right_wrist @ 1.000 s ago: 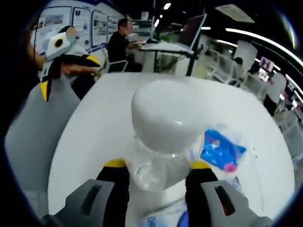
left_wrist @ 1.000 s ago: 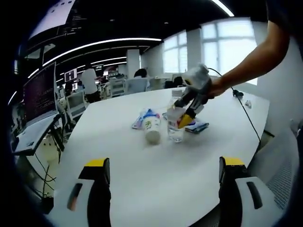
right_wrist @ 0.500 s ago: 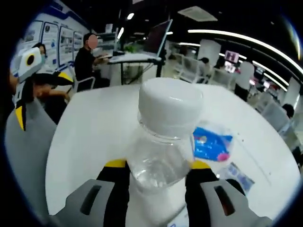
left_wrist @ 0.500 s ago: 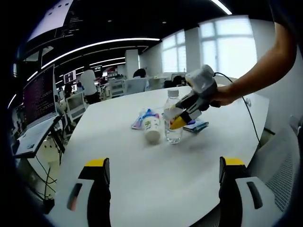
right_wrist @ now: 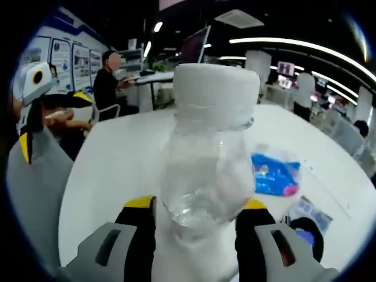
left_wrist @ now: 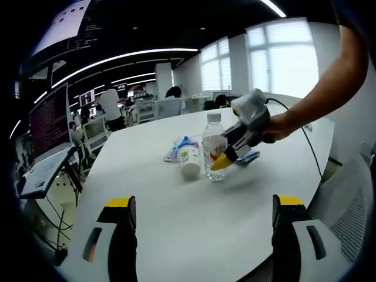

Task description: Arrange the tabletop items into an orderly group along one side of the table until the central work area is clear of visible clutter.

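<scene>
Near the middle of the white table (left_wrist: 176, 217), an upright clear bottle (left_wrist: 214, 150) is clamped by the right gripper (left_wrist: 226, 157) while the left gripper (left_wrist: 202, 235) is held wide open, so the paper cup (left_wrist: 189, 162) just beside could be knocked over if the bottle is swung sideways.

Your right gripper (left_wrist: 218, 157) clamped the upright water bottle (left_wrist: 214, 148) on the white table (left_wrist: 176, 217). A cup (left_wrist: 189, 161) lay beside it. Your left gripper (left_wrist: 202, 235) stood open.

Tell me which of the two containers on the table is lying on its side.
The white cup with green print lies tipped over. The clear water bottle beside it stands upright, held by the right gripper.
</scene>
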